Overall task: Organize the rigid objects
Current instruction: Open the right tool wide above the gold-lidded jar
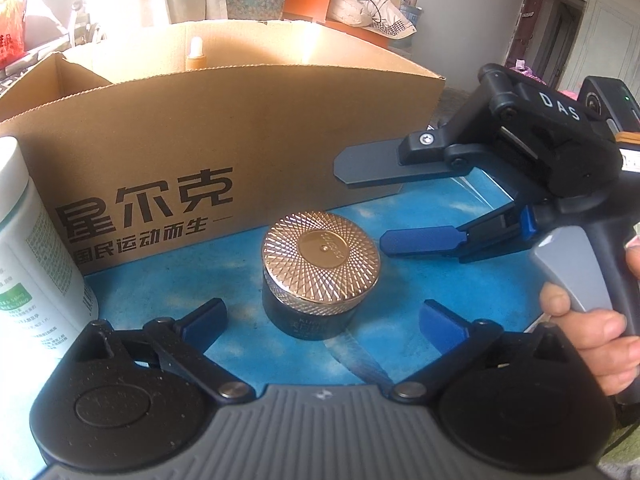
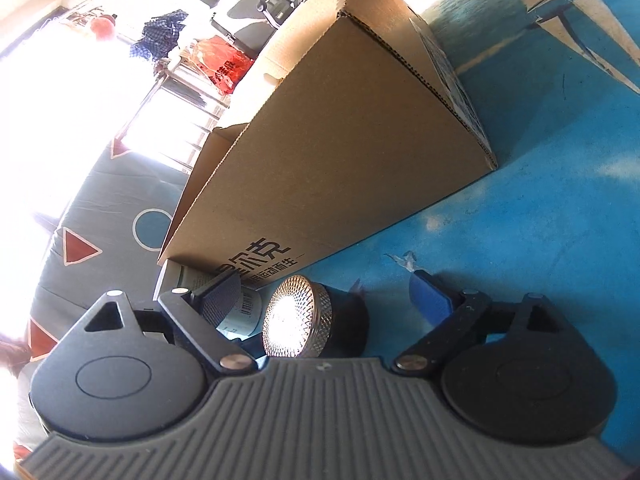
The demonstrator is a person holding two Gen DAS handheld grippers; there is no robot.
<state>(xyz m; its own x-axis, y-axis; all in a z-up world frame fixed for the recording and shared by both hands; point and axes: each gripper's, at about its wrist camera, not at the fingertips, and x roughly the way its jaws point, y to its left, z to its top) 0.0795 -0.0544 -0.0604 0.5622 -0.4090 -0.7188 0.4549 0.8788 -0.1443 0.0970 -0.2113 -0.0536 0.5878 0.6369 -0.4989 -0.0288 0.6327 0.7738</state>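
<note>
Jar: we see a short dark jar [image 1: 316, 280] with a ribbed gold lid [image 1: 320, 256] standing upright on the blue table cover [image 1: 460, 292], just in front of the long printed side of the cardboard box [image 1: 240, 152].
Jar from the right wrist view: we find the same jar [image 2: 316, 318] low in the picture, its lid glaring in the light, close to the box wall [image 2: 340, 160].
Left gripper: we see the left gripper [image 1: 320, 322] spread wide, its blue pads [image 1: 442, 320] standing either side of the jar and clear of it; nothing is gripped.
Right gripper: we see the right gripper [image 1: 364, 204] to the right of the jar, jaws wide apart and empty, one finger near the box wall and the other lower toward the cover. From its own camera the right gripper [image 2: 324, 296] shows the jar lying between the spread fingers, untouched.
Hand: we see a hand [image 1: 596, 332] wrapped around the right gripper's grey handle.
White bottle: we see a white bottle [image 1: 36, 248] with green print at the left edge, beside the box.
Box contents: we can make out a dropper bottle [image 1: 196, 56] rising inside the box.
Background: we see a cluttered room behind the box, too blurred to itemise.
</note>
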